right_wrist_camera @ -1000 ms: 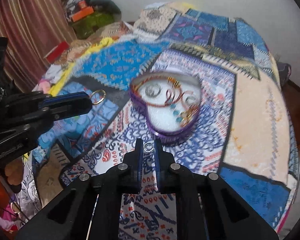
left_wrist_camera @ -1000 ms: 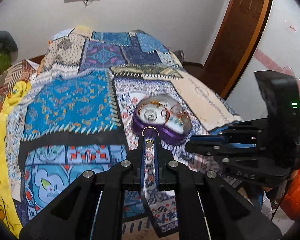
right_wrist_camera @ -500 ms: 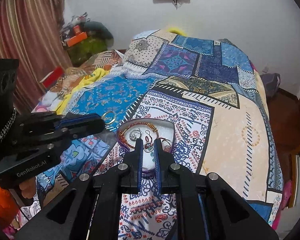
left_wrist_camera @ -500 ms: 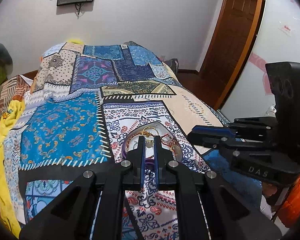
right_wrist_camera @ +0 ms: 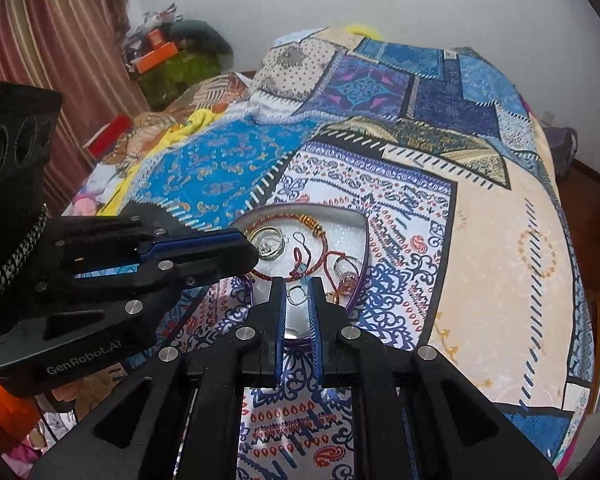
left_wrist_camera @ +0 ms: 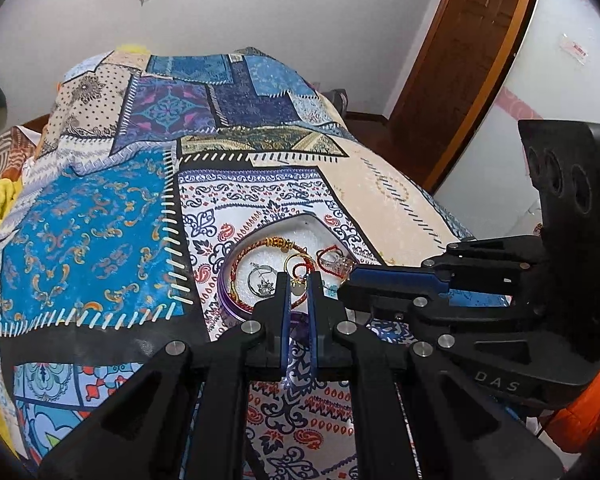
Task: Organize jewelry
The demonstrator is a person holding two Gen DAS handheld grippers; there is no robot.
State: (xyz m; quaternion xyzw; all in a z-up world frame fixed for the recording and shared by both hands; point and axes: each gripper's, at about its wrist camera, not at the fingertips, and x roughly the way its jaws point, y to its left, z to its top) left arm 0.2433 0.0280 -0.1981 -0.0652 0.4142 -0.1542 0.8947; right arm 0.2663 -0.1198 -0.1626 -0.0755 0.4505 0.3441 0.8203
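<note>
Your left gripper (left_wrist_camera: 299,285) pinched a gold ring earring (left_wrist_camera: 296,266), your right gripper (right_wrist_camera: 298,294) a small silver ring (right_wrist_camera: 297,294), both over the purple heart-shaped jewelry tin (right_wrist_camera: 358,276) near the patchwork bedspread's (right_wrist_camera: 500,240) near edge.

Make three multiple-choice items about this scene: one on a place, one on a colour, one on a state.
1. Where does the heart-shaped box lie?
A. on the floor
B. on the patchwork bedspread
C. on a shelf

2. What colour is the box's wall?
A. purple
B. green
C. white

3. How stands the left gripper?
A. wide open, nothing in it
B. shut on a gold ring
C. shut on a cloth

Key: 1 B, the bedspread shows all around the box; 2 A, its rim is purple; 3 B, the ring sticks out between the near-closed fingers.
</note>
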